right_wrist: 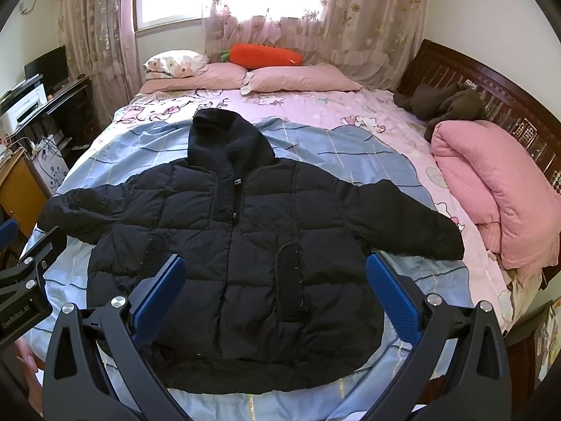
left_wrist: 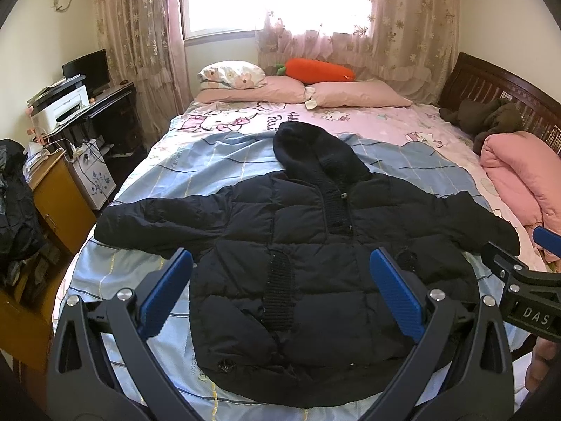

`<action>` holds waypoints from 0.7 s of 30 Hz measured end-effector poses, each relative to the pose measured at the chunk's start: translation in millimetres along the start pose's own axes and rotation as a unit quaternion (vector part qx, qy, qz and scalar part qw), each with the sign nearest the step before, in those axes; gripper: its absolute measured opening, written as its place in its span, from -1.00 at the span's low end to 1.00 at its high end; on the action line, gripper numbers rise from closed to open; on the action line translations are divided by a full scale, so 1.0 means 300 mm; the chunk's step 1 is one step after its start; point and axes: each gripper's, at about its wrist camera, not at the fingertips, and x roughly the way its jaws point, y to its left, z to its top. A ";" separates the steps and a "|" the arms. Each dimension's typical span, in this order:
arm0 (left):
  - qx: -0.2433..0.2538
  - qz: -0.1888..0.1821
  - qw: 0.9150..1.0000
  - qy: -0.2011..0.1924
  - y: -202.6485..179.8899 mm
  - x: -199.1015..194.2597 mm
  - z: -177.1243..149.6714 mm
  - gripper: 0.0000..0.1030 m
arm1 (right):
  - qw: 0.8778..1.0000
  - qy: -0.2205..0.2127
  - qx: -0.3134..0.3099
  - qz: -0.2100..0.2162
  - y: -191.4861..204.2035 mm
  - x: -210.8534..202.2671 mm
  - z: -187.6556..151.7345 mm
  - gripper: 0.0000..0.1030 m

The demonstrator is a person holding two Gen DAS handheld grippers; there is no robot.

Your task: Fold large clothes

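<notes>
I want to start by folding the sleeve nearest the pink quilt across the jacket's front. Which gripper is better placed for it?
Right. The right gripper hangs open on that side, nearer the sleeve that points toward the pink quilt. The left gripper, also open, is toward the opposite sleeve.

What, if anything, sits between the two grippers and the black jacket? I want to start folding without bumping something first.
Nothing visible. The left gripper and right gripper both hang open just above the black jacket, which lies spread flat on the bed. The pink quilt lies off to the side.

Matt quilted black jacket with rough knit trim lies on smooth cotton bedsheet; headboard glossy dark wood.
</notes>
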 end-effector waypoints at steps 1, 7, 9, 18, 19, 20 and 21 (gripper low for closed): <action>-0.001 -0.003 1.000 0.001 0.002 -0.003 0.008 0.96 | 1.000 0.000 0.000 0.000 0.001 0.000 0.002 0.97; -0.003 -0.005 1.000 0.002 0.004 0.002 0.000 0.96 | 1.000 0.005 0.008 0.021 -0.002 0.002 0.006 0.97; -0.003 -0.005 1.000 0.002 0.005 0.003 -0.005 0.96 | 1.000 0.004 0.008 0.015 0.001 0.006 0.005 0.97; -0.004 0.000 1.000 0.001 -0.015 0.148 0.055 0.96 | 0.973 -0.126 -0.060 -0.183 0.125 0.150 0.125 0.97; 0.000 0.006 1.000 0.001 -0.023 0.193 0.074 0.96 | 0.966 -0.147 -0.072 -0.198 0.147 0.173 0.153 0.97; 0.007 0.010 1.000 0.007 -0.027 0.262 0.095 0.96 | 0.963 -0.155 -0.077 -0.207 0.158 0.203 0.186 0.97; 0.008 0.011 1.000 0.014 -0.029 0.319 0.115 0.96 | 0.965 -0.144 -0.067 -0.210 0.160 0.264 0.245 0.97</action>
